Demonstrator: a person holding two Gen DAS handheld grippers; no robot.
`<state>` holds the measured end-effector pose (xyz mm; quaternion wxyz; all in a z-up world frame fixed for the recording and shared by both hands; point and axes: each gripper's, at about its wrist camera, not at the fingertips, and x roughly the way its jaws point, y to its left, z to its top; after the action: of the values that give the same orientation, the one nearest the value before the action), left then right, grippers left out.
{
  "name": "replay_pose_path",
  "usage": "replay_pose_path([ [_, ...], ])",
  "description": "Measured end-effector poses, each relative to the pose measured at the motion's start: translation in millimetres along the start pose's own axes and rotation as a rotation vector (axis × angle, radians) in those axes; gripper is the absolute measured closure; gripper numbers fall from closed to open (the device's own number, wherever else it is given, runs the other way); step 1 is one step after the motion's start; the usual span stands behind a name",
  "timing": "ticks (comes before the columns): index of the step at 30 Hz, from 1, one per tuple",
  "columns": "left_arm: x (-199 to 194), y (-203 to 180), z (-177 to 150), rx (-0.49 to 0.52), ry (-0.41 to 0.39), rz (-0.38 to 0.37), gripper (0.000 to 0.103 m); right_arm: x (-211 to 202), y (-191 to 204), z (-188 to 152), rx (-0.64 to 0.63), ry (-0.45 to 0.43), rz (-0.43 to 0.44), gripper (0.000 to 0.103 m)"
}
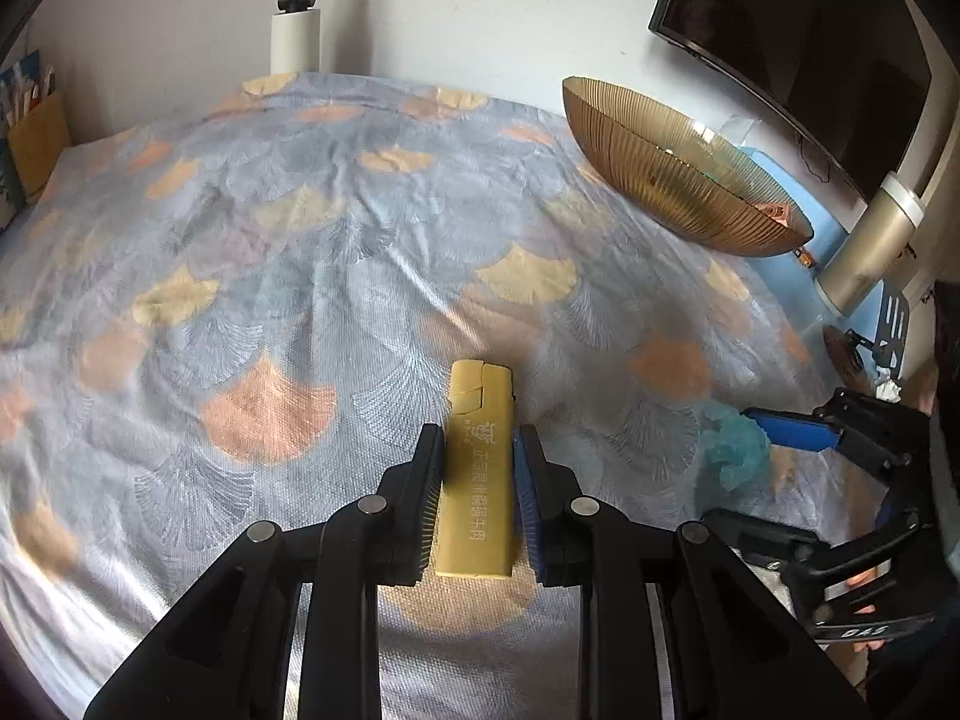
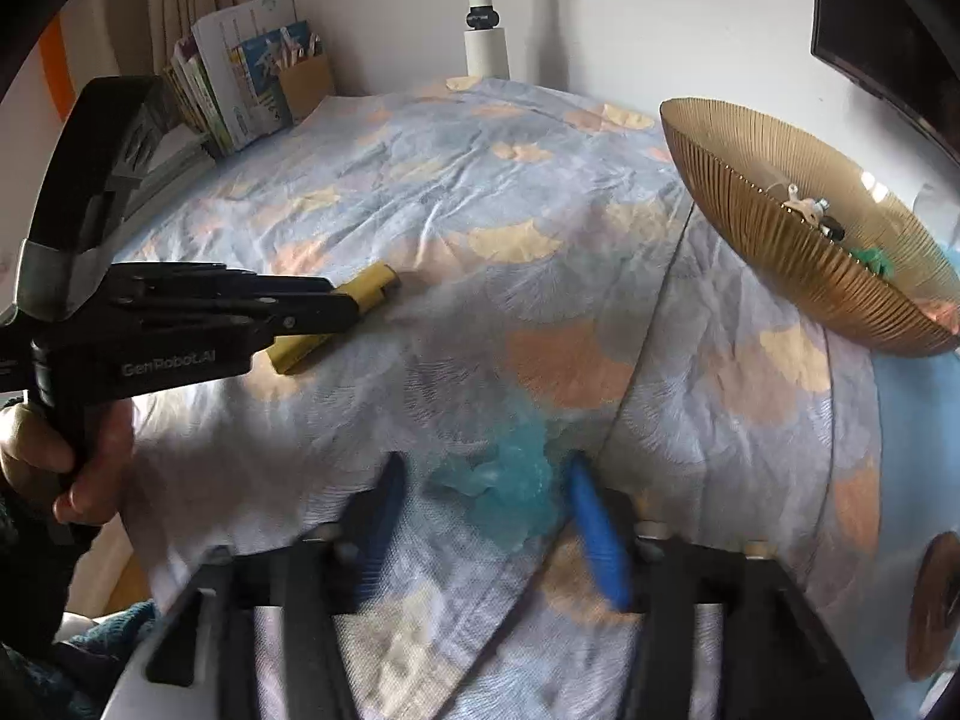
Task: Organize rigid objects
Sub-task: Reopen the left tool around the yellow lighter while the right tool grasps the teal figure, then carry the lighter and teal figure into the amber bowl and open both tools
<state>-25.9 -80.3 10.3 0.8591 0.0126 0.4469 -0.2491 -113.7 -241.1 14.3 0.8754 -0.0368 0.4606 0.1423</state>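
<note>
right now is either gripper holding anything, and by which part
The left gripper clamps the yellow lighter by its long sides. The right gripper is open around a teal clump, not gripping it.

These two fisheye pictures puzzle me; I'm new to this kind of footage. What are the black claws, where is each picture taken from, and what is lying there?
The claws are two hand-held grippers, each carrying a camera that looks along its fingers. The left wrist view shows the left gripper closed on a yellow lighter lying on the patterned bedspread. The right wrist view shows the right gripper open around a translucent blue object, not yet gripping it; what it is I cannot tell. A gold ribbed bowl holding small items sits to the right.
</note>
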Motion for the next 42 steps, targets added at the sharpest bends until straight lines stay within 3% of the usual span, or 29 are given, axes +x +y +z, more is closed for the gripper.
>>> replay_pose_path([
  [1, -0.6, 1.4, 0.0, -0.007, 0.001, -0.023, 0.072, 1.4, 1.1, -1.5, -0.001, 0.003, -0.010, 0.041],
  [4, -0.4, -0.4, -0.1, -0.014, 0.003, -0.035, 0.066, -0.3, 3.0, -4.9, -0.002, -0.009, -0.026, 0.042],
  [7, 0.7, -10.5, 1.1, 0.029, 0.012, -0.002, 0.062, -1.9, 3.5, -6.1, 0.005, -0.021, -0.081, 0.060],
  [9, 3.0, -18.0, 2.8, 0.061, 0.015, 0.037, 0.067, -4.4, 2.8, -6.3, 0.009, -0.034, -0.105, 0.065],
  [10, 4.9, -22.1, 3.6, 0.082, 0.016, 0.068, 0.082, -5.2, 3.2, -5.8, 0.007, -0.037, -0.110, 0.065],
  [14, -2.2, -34.4, 15.6, 0.124, -0.015, 0.062, 0.082, -14.5, 0.5, -0.7, 0.012, -0.066, -0.113, 0.065],
  [17, -23.3, -49.2, 42.8, 0.133, -0.100, 0.024, 0.083, -36.4, -9.1, 12.8, 0.002, -0.112, -0.154, 0.066],
  [22, -55.9, -83.1, 115.2, 0.131, -0.267, -0.080, 0.087, -92.4, -44.2, 55.3, -0.004, -0.237, -0.278, 0.066],
  [25, -55.1, -104.5, 147.6, 0.151, -0.318, -0.102, 0.087, -118.6, -73.2, 82.1, 0.028, -0.300, -0.355, 0.066],
  [29, -20.9, -122.7, 177.8, 0.174, -0.290, -0.132, 0.087, -128.7, -119.8, 109.5, 0.133, -0.325, -0.421, 0.066],
  [33, 5.4, -102.0, 184.7, 0.122, -0.227, -0.170, 0.086, -108.6, -163.2, 118.0, 0.230, -0.269, -0.406, 0.066],
  [35, 7.8, -79.3, 182.1, 0.079, -0.204, -0.132, 0.073, -94.9, -173.9, 118.9, 0.256, -0.246, -0.385, 0.066],
  [36, 7.0, -66.0, 177.9, 0.056, -0.191, -0.103, 0.054, -88.0, -176.9, 117.3, 0.262, -0.234, -0.383, 0.066],
  [37, 4.9, -50.0, 170.9, 0.033, -0.182, -0.082, 0.027, -86.4, -178.4, 115.4, 0.264, -0.229, -0.377, 0.066],
  [38, 4.0, -32.4, 160.7, 0.006, -0.178, -0.064, 0.015, -83.9, -176.8, 110.6, 0.265, -0.225, -0.366, 0.066],
  [39, 2.5, -16.8, 149.6, -0.024, -0.179, -0.042, 0.008, -82.1, -174.2, 107.0, 0.261, -0.224, -0.356, 0.066],
  [42, 13.1, 19.0, 123.0, -0.112, -0.096, -0.057, 0.008, -76.6, -165.3, 100.8, 0.233, -0.232, -0.347, 0.066],
])
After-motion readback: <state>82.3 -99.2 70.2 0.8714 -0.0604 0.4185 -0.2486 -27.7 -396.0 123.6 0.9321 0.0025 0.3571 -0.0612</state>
